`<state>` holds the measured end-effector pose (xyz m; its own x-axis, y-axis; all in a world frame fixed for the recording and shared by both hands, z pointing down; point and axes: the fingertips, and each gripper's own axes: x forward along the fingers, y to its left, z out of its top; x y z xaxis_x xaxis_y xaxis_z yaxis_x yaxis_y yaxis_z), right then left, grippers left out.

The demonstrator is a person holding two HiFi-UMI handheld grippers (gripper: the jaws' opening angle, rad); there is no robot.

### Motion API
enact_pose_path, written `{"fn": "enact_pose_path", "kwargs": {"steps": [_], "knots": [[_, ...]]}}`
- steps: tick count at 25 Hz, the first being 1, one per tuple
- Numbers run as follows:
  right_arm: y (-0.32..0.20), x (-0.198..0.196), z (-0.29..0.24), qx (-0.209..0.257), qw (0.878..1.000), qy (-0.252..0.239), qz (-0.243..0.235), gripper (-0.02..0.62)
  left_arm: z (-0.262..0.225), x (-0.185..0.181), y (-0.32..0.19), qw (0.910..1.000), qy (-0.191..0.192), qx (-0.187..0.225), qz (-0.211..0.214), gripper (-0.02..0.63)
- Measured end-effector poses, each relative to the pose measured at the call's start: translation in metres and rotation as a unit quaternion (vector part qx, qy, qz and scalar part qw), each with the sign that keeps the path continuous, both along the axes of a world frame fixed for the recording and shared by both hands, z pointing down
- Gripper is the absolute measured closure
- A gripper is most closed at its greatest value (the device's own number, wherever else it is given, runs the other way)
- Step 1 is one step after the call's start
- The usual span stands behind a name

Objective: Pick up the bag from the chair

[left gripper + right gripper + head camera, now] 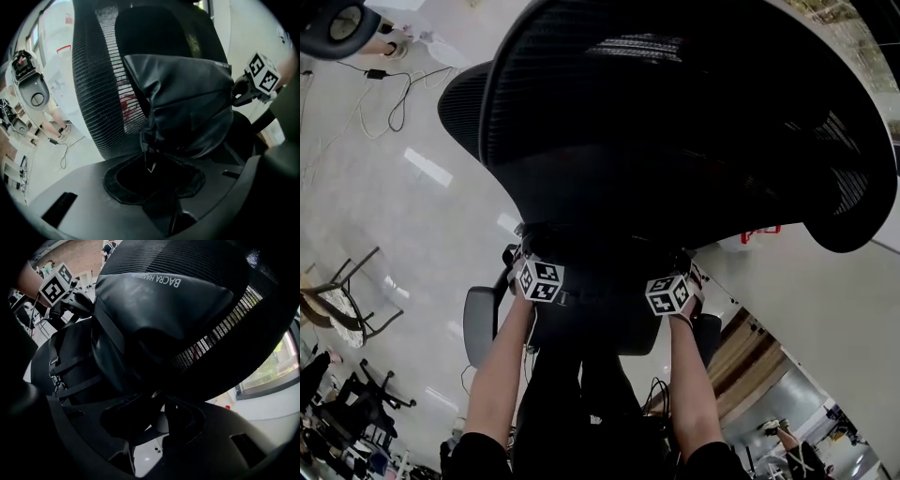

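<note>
The black bag [187, 103] fills both gripper views, pressed against the mesh back of the office chair [675, 112]. White print runs along the bag's top [154, 284], and straps with buckles [58, 376] cross its side. My left gripper [152, 161] is shut on a pinched fold of the bag's fabric. My right gripper [157, 397] holds the bag's opposite side, its jaws lost in dark fabric. In the head view both grippers [542, 279] [670, 292] sit just under the chair back's lower edge, with the bag [600, 314] mostly hidden between them.
The chair's grey armrest [478, 323] is left of my left arm. Cables [389, 94] lie on the glossy floor at upper left. Other chairs [347, 291] stand at far left. A red-and-white object [759, 232] is at right.
</note>
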<state>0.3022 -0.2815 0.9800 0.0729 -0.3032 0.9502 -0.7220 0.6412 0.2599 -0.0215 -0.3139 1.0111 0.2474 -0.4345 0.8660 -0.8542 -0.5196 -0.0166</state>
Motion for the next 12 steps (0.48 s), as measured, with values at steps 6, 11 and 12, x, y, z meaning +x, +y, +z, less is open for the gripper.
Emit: {"fn": "enact_pose_path", "kwargs": {"steps": [6,11,12], "knots": [[-0.0014,-0.0001,-0.0058,0.006,1.000,-0.002,0.023,0.476,-0.0014,-0.0031,-0.0027,1.0000,-0.005,0.000,0.003,0.525],[-0.0054,0.0016,-0.0046,0.008,1.000,0.011,0.025,0.506,-0.0037,-0.0063,-0.0036,1.0000,0.004,-0.002,-0.003,0.569],[-0.0053,0.0010,-0.0048,0.005,1.000,0.011,0.028,0.509,-0.0047,-0.0072,-0.0028,1.0000,0.005,-0.005,-0.005,0.577]]}}
